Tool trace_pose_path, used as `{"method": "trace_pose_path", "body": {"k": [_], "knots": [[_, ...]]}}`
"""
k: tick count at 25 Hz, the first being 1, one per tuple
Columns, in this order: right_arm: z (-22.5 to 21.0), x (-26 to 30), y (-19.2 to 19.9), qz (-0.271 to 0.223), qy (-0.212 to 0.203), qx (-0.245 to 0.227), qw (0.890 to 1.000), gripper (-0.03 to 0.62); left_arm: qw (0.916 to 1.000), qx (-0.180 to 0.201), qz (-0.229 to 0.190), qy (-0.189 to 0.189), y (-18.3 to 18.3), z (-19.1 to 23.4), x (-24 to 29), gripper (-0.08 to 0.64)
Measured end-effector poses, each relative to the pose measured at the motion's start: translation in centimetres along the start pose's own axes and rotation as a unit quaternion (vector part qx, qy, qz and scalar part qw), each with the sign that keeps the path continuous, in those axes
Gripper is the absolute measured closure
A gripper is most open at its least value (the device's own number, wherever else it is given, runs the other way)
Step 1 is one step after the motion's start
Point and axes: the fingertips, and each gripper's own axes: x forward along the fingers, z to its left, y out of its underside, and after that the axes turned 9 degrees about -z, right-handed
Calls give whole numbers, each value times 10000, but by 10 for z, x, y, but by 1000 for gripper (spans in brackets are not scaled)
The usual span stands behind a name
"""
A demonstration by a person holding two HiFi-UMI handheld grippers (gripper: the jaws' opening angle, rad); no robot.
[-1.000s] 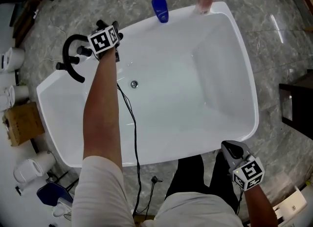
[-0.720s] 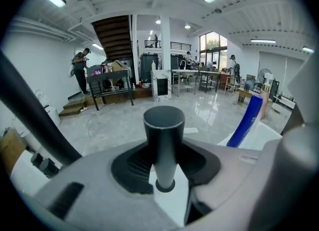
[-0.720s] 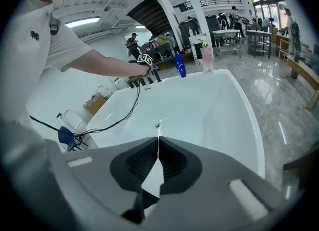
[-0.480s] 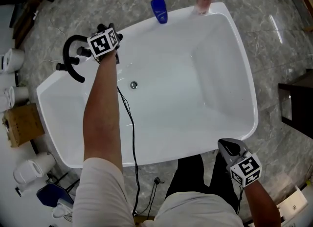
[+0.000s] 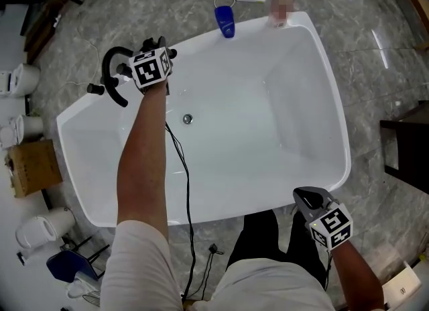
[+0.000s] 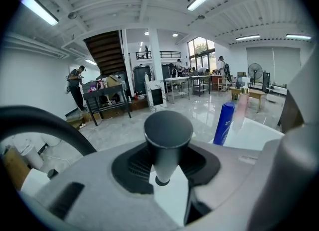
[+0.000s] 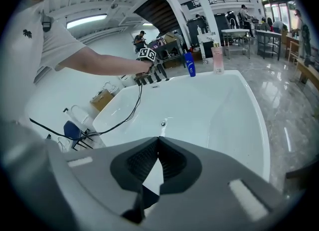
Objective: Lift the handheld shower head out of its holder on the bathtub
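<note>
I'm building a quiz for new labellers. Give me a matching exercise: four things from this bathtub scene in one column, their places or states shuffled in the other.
Column A
1. handheld shower head
2. blue bottle
3. drain
4. right gripper

Column B
a. shut, holding nothing
b. standing at the far end of the bathtub
c. clamped in the left gripper
d. in the bathtub floor

Pairs: 1-c, 2-b, 3-d, 4-a

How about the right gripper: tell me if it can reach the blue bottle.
Probably not: right gripper hangs off the near corner of the bathtub; blue bottle stands on the far rim.
</note>
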Motion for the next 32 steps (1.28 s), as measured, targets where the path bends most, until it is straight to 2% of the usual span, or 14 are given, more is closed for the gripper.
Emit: {"method": "trace_pose_path", "body": {"k": [7,12,18,22,32], "knots": [[16,-3,6,200,-170,50,9996,578,9998,151,-87,39,-15,-6,-36,430],[29,-5,8,312,-319,114,9989,578,9997,125,-178,98,-25,-15,-68,431],[39,0,5,523,-414,-19,9978,580,9990,211,-292,258,-44,-23,-104,431],[47,4,6,829,-580,-91,9948,580,9978,348,-377,418,-57,-35,-130,431],[67,3,12,1163,-737,-318,9900,580,9970,294,-409,584,-66,-52,-187,431]]}}
